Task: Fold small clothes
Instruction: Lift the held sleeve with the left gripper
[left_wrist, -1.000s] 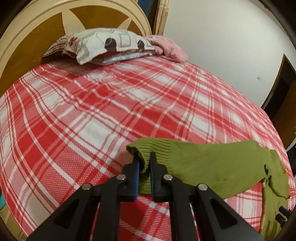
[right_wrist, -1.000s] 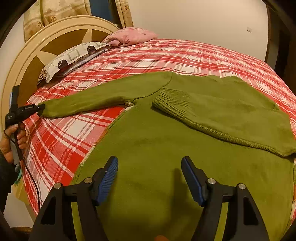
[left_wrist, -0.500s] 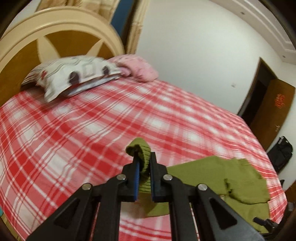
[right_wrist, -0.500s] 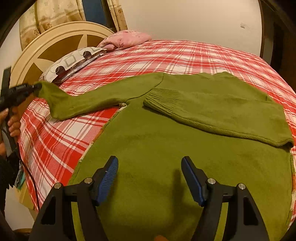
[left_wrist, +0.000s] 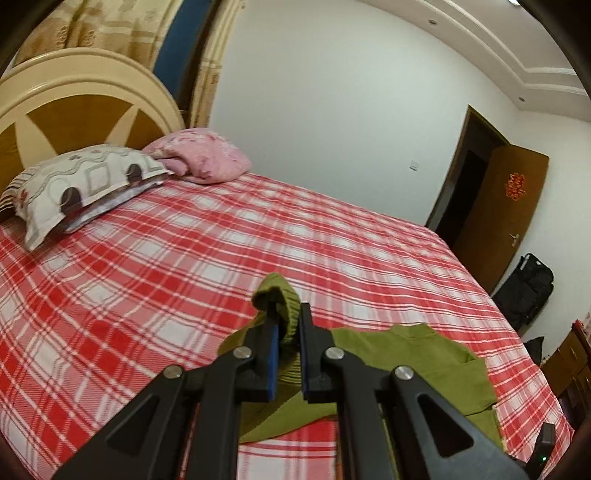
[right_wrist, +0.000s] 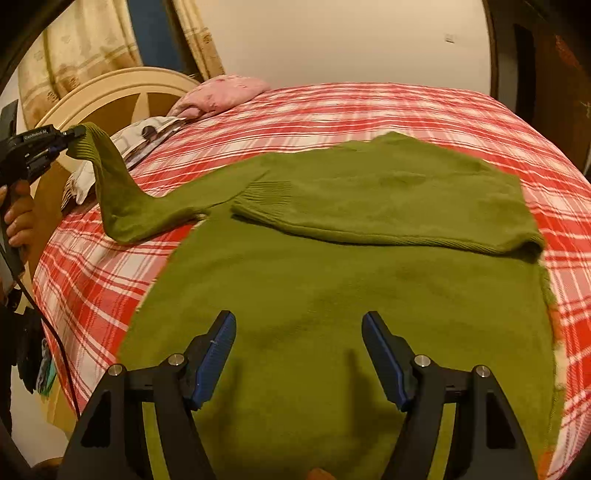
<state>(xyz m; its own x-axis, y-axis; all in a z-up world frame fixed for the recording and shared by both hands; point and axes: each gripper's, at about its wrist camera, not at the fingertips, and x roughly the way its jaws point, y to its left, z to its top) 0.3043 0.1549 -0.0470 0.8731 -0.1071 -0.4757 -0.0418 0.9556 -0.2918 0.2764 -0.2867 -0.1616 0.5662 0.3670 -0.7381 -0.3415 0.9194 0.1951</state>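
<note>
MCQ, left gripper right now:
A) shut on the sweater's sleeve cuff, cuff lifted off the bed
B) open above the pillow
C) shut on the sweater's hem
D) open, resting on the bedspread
A: the left gripper is clamped on the ribbed sleeve cuff of the green sweater, holding it raised above the bed.

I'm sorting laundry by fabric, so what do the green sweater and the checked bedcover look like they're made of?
Green sweater: soft matte knit, probably wool or acrylic; its cuff shows ribbing and the sleeve drapes limply. Checked bedcover: thin flat-woven cloth, likely cotton, with a crisp printed or woven plaid and no sheen.
</note>
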